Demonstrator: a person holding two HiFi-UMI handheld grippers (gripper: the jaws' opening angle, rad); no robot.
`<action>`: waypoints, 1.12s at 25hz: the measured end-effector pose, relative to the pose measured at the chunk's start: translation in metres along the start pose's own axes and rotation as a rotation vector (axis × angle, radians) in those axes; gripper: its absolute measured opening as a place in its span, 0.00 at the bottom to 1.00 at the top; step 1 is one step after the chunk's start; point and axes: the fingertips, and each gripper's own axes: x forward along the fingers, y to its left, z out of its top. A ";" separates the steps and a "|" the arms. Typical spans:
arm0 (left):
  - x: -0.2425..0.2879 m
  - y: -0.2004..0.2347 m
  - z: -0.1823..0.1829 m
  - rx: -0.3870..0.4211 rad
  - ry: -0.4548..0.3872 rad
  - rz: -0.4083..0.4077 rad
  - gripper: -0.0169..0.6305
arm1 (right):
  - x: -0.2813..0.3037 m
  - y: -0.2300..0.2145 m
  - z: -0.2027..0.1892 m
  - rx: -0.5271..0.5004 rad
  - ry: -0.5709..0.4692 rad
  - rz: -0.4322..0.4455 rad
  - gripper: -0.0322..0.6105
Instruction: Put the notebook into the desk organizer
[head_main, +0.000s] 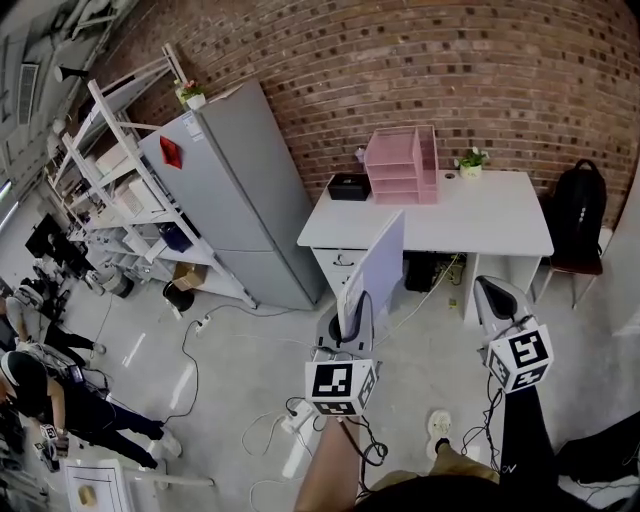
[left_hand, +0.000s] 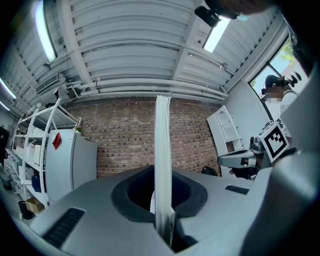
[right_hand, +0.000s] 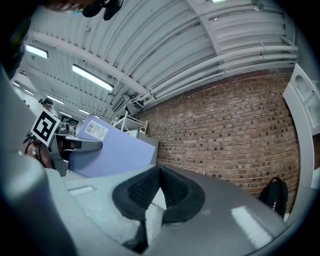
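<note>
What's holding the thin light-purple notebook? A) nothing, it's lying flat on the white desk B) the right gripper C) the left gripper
C: the left gripper has its jaws clamped on the bottom edge of the thin light-purple notebook, which stands upright in the air.

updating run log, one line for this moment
left tongs shut on notebook | right tongs empty | pink desk organizer on desk ahead
</note>
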 end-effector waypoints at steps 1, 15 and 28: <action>0.009 0.003 -0.001 -0.003 -0.002 0.003 0.08 | 0.008 -0.006 -0.001 0.002 -0.003 0.002 0.05; 0.154 0.033 -0.015 -0.026 -0.010 0.045 0.08 | 0.137 -0.102 -0.014 0.004 -0.020 0.049 0.05; 0.242 0.062 -0.029 -0.026 -0.002 0.084 0.08 | 0.223 -0.150 -0.034 0.022 -0.015 0.083 0.05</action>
